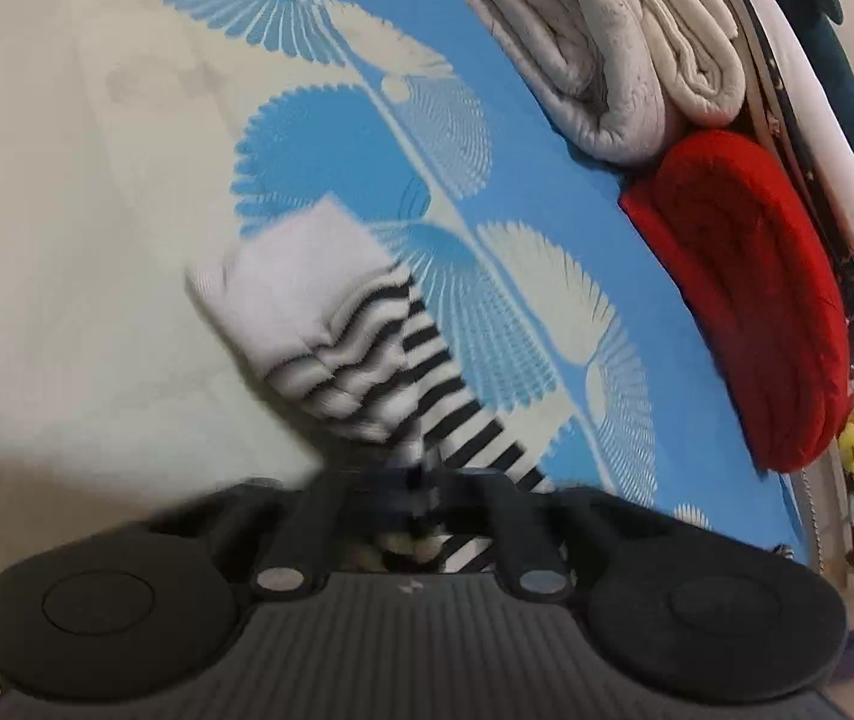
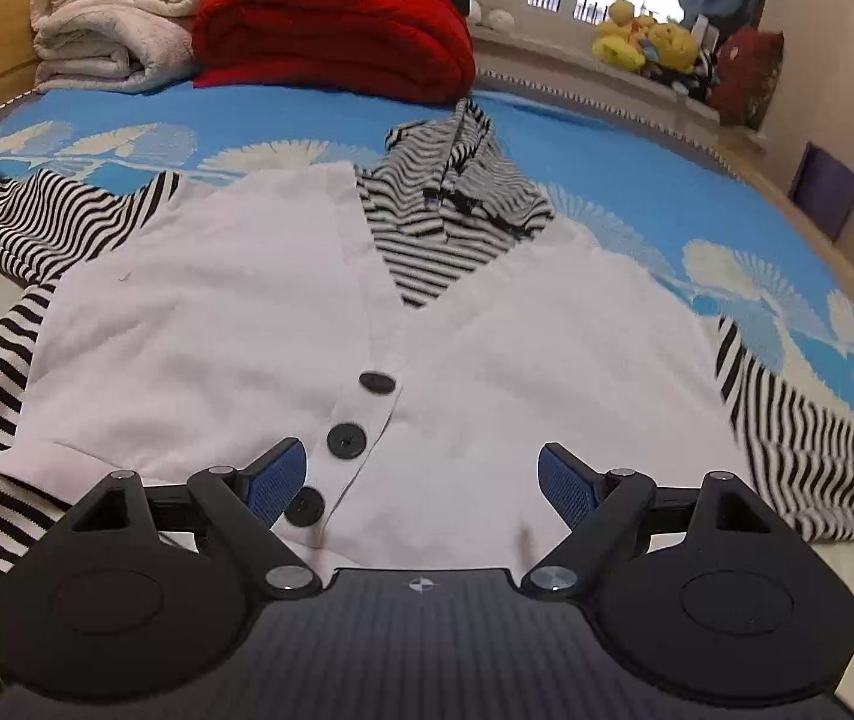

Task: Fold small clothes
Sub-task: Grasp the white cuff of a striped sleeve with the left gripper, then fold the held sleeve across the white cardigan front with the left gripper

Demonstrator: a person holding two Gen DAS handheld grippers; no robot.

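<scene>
A small white top (image 2: 235, 324) with black buttons (image 2: 346, 439) and black-and-white striped sleeves and collar lies flat on the bed. My right gripper (image 2: 421, 480) hovers open over its lower hem, and nothing lies between the blue pads (image 2: 280, 477). The left sleeve (image 2: 55, 222) is bunched toward the far left. In the left wrist view my left gripper (image 1: 421, 480) is shut on a gathered piece of the striped sleeve (image 1: 361, 372). The cloth rises blurred from the closed jaws, which hide the pinch point.
The bed has a blue and cream patterned sheet (image 2: 637, 192). Folded cream blankets (image 2: 109, 30) and a red blanket (image 2: 331, 30) are stacked at the far side. Yellow plush toys (image 2: 649, 42) sit on the windowsill at the back right.
</scene>
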